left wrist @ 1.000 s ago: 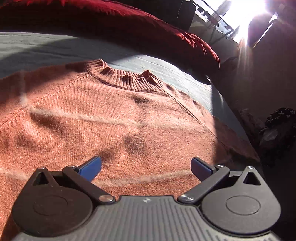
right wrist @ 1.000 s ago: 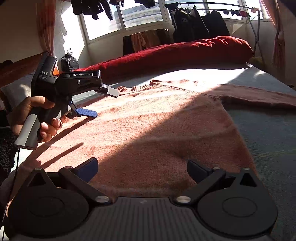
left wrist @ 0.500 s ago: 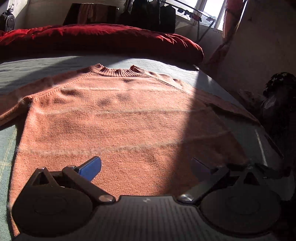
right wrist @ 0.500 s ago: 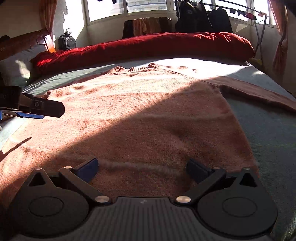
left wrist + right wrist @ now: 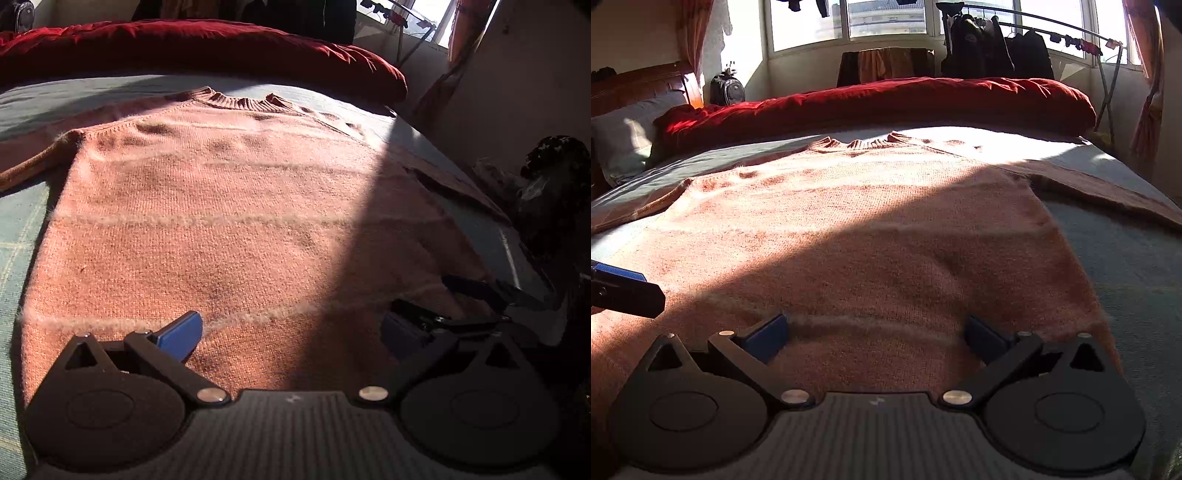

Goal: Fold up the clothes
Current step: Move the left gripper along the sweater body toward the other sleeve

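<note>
Status: no fold made yet, as far as I can judge. Nearest me, left gripper (image 5: 290, 332) has jaws spread wide, nothing between its blue pads, hovering over the hem end of the salmon-orange knit sweater with pale fuzzy stripes (image 5: 229, 206). Right gripper (image 5: 875, 334) likewise: jaws apart, empty, over the hem nearer the sweater's right side. Sweater lies flat, face up, on the grey-blue bed sheet (image 5: 1126, 258), hem toward me, ribbed collar (image 5: 240, 101) at the far end. Both sleeves spread outward, unfolded. Remaining, in my est.: sleeves in, body folded, i.e. the whole job.

View diffs:
- Left wrist cam: shows right gripper's fingers at right edge beside the hem corner, in shadow; dark speckled item (image 5: 554, 184) beyond the bed edge, can't ID.
- Right wrist cam: shows left gripper's finger tip at left edge; right sleeve (image 5: 1108, 192) full run; beyond, rumpled red duvet (image 5: 886, 103), grey pillow (image 5: 624, 140), wooden headboard (image 5: 639, 85), clothes rack with dark garments (image 5: 997, 51), windows.
</note>
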A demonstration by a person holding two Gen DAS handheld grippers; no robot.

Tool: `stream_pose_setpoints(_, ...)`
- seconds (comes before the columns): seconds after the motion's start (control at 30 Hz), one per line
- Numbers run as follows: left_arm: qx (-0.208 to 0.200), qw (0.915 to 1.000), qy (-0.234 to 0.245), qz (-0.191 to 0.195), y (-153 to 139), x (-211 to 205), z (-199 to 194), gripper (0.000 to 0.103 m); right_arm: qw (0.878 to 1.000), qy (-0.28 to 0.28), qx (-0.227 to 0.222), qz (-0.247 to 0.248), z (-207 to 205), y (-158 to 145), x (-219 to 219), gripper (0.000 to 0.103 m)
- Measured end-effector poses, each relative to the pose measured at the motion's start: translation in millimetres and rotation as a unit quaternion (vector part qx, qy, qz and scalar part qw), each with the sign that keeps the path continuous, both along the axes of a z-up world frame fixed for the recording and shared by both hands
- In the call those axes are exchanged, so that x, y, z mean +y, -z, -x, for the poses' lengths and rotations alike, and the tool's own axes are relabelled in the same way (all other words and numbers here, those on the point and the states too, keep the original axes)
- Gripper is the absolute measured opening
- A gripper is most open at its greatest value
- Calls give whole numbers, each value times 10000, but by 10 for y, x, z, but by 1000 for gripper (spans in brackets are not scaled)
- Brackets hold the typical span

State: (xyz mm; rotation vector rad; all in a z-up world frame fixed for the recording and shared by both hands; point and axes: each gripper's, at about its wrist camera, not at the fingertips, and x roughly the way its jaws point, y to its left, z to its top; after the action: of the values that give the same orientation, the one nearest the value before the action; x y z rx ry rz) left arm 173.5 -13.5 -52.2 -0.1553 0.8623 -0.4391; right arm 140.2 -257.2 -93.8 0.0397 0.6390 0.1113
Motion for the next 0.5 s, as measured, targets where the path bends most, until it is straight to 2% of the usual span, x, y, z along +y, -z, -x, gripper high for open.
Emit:
stream_pose_setpoints(0.3,-455,9976,-528,38,-430,604,-304,102,10000,-45,-37,-3,30,-61,-5,103)
stream_pose_setpoints(0.5,-753,9922,-931,335,-678,1137,-837,102,9976,-9,-109,-680,-59,-235,-71,103)
